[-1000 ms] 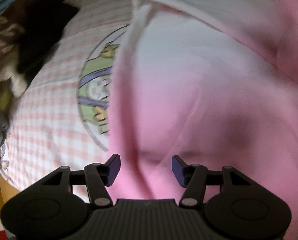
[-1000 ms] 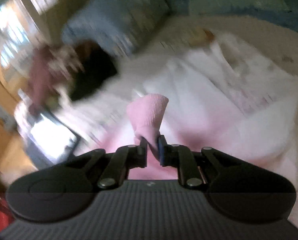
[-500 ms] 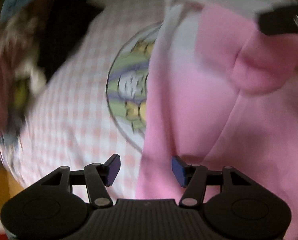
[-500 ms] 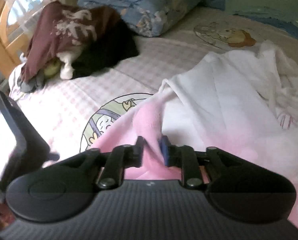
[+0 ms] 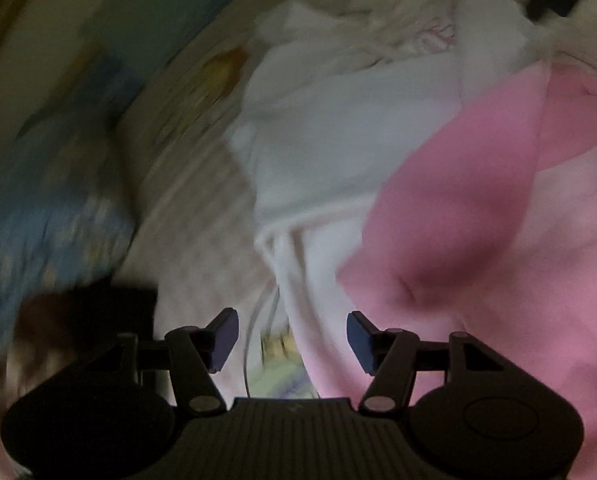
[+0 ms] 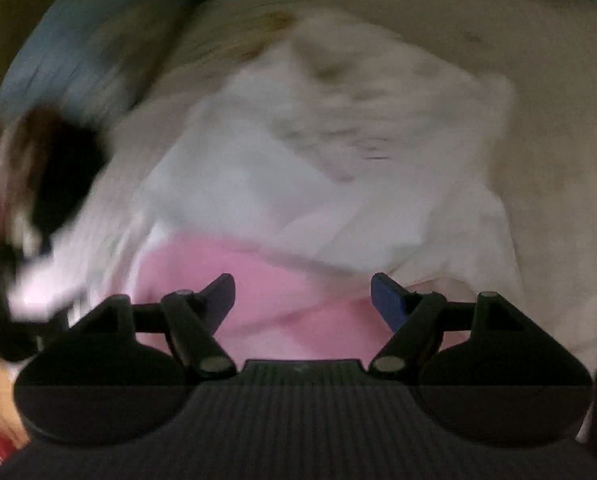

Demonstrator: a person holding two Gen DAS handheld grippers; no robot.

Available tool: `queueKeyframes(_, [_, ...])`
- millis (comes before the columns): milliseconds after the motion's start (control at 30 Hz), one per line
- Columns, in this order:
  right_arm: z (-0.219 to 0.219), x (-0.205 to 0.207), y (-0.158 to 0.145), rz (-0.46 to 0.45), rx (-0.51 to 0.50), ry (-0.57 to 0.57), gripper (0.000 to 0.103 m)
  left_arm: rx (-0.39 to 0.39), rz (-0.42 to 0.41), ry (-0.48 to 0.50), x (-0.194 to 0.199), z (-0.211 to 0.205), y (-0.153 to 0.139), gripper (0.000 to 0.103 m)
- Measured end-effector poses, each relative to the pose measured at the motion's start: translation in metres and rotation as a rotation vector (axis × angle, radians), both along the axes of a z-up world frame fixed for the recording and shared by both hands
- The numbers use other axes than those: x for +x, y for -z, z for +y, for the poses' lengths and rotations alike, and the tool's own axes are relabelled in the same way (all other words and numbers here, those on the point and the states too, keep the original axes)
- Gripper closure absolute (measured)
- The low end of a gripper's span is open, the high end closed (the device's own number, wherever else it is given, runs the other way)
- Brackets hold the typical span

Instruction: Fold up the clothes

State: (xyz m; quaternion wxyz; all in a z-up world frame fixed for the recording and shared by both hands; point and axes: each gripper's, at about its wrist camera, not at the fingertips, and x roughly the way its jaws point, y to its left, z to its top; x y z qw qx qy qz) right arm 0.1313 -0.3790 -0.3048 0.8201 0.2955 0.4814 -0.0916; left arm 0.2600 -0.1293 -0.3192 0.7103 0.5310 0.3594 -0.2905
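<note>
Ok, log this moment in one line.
task: fold clothes | left claw: open, empty | right claw: just opened, nothing gripped, over pink-and-white garment | both views blurred

The left claw [image 5: 292, 336] is matte black: two rounded, disc-like housings join a ribbed centre block low in the frame. Angled link arms with silver pivot screws carry short fingers [image 5: 222, 336] faced with dark blue pads. The right claw [image 6: 302, 300] has the same black build, ribbed block, silver screws and blue-padded fingers [image 6: 388, 300].
</note>
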Motion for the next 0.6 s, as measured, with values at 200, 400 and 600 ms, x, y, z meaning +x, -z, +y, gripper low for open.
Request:
queueKeyframes(200, [-0.062, 0.021, 0.049, 0.165, 0.198, 0.342, 0.027, 0.070, 0.191, 0.270, 0.024, -0.047, 0.025, 0.041])
queueKeyframes(400, [-0.056, 0.018, 0.072, 0.191, 0.198, 0.373, 0.027, 0.105, 0.412, 0.213, 0.046, -0.070, 0.066, 0.042])
queueKeyframes(600, [-0.052, 0.019, 0.084, 0.184, 0.170, 0.375, 0.047, 0.100, 0.415, 0.211, 0.027, -0.061, 0.082, 0.083])
